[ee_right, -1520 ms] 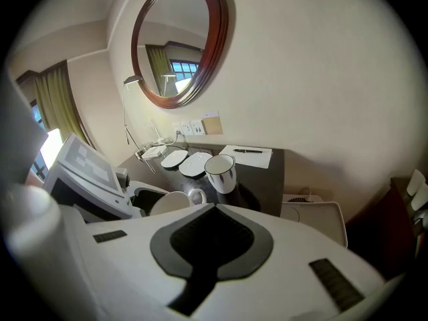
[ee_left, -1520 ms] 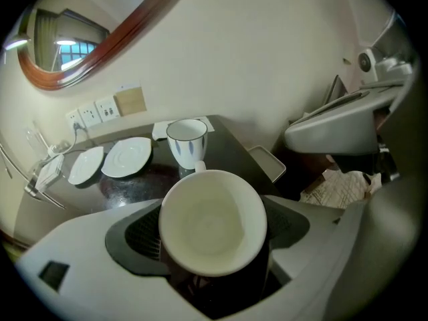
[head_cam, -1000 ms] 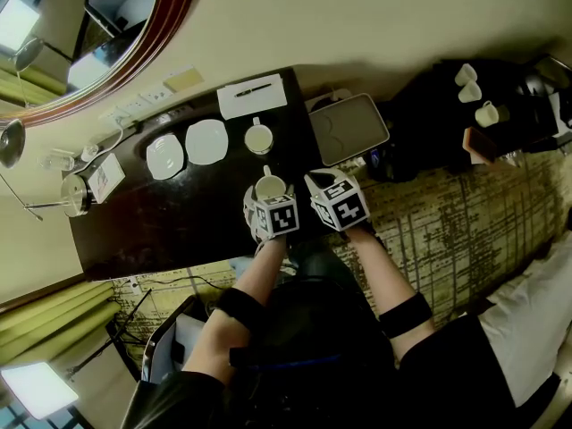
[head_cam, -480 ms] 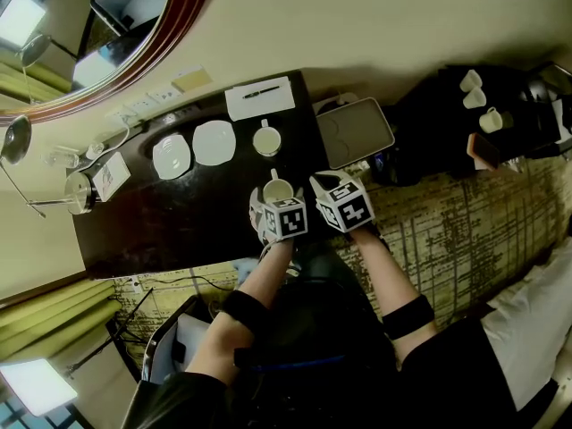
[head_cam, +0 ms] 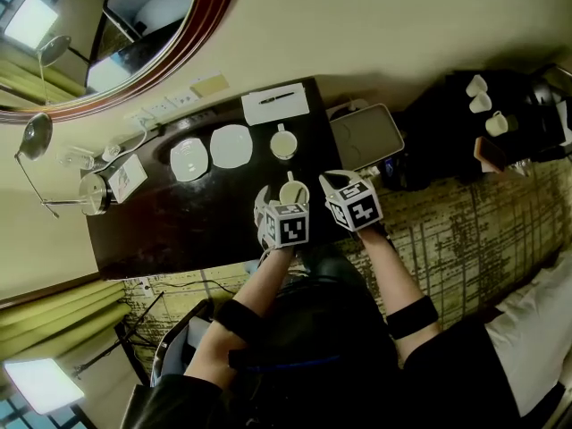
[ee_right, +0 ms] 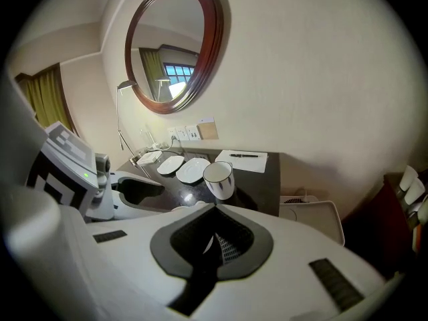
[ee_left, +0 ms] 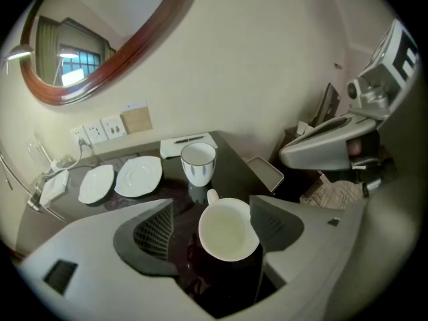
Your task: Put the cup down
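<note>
Round glossy white cup (ee_left: 228,231) on dark polished tabletop (ee_left: 234,167), between closing left gripper (ee_left: 214,226) jaws; right gripper (ee_right: 212,246) jaws pressed together.

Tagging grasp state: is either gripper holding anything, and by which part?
Nothing is gripped. The white cup stands between the left gripper's closing jaws, with a gap at one pad. The right gripper is shut and empty.
</note>
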